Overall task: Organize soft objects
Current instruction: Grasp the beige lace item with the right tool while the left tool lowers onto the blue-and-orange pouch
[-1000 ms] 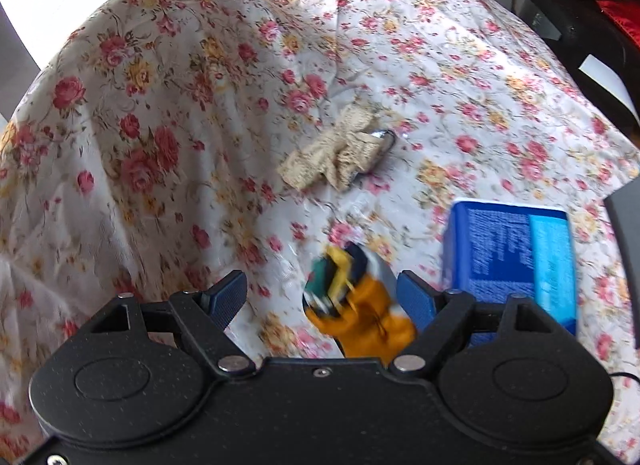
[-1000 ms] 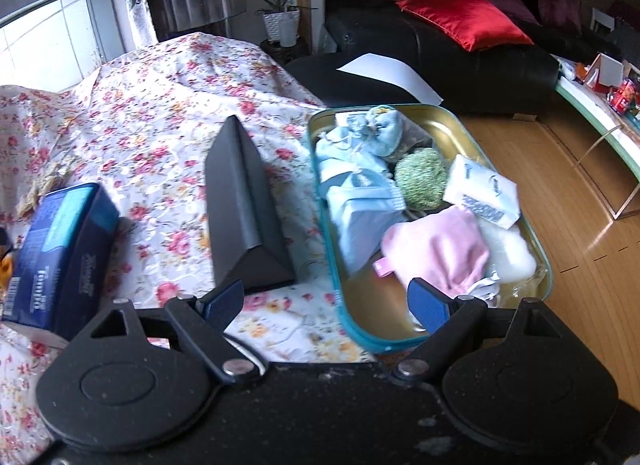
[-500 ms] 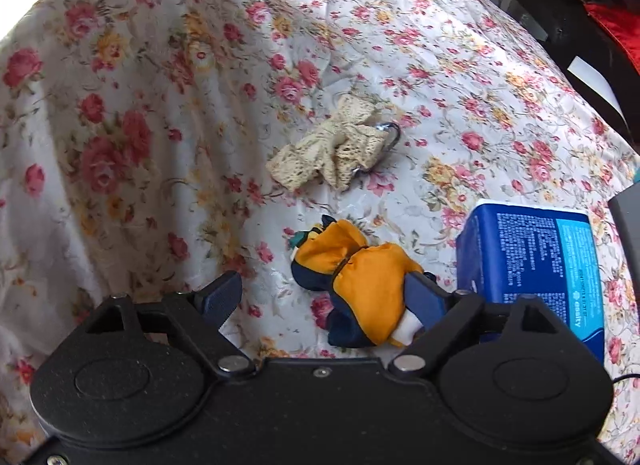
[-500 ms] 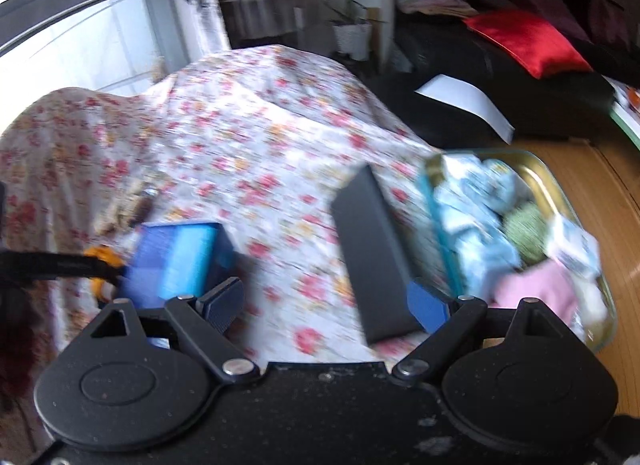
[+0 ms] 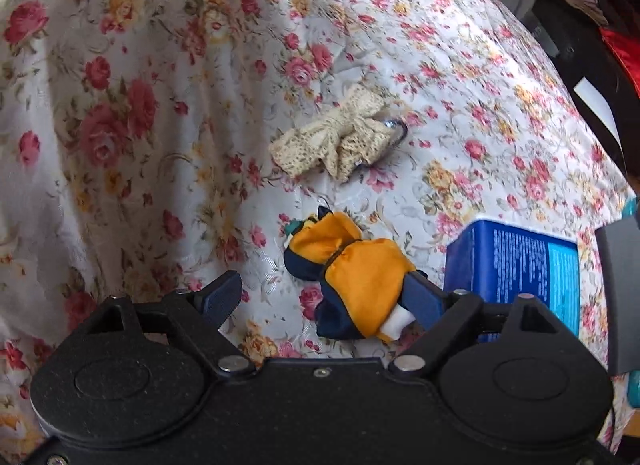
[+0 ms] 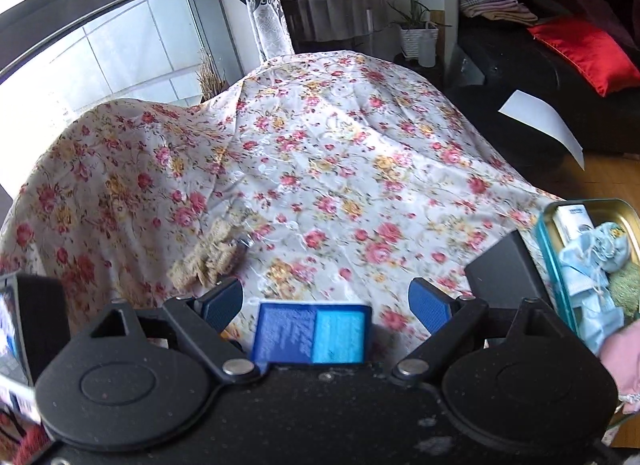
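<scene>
Flowered cloth (image 5: 168, 113) covers the whole counter, with a window behind it and a dark sofa carrying a red cushion (image 6: 584, 51) off to the right.

On the cloth, the left tool (image 5: 324, 297) points steeply down with its jaws spread wide and gripping nothing. An orange and navy pouch (image 5: 352, 269) lies on the cloth between them, off toward the right finger, whose pad (image 5: 426, 299) sits right against the pouch's lower end; the left finger is well clear of it. Farther up the cloth rests a beige lace bow (image 5: 340, 137) with a metal clip at its right side. A blue tissue pack (image 5: 516, 269) sits just right of the pouch.

The right tool (image 6: 326, 301) is also wide apart and empty. The same blue tissue pack (image 6: 312, 333) shows low between its fingers, touched by neither. The lace bow (image 6: 208, 261) lies beyond the left finger. At the right edge, a dark grey box (image 6: 504, 277) stands beside a metal tray (image 6: 544, 225) holding pale blue fabric pieces (image 6: 592, 261), a green ball (image 6: 626, 285) and something pink (image 6: 620, 361).
</scene>
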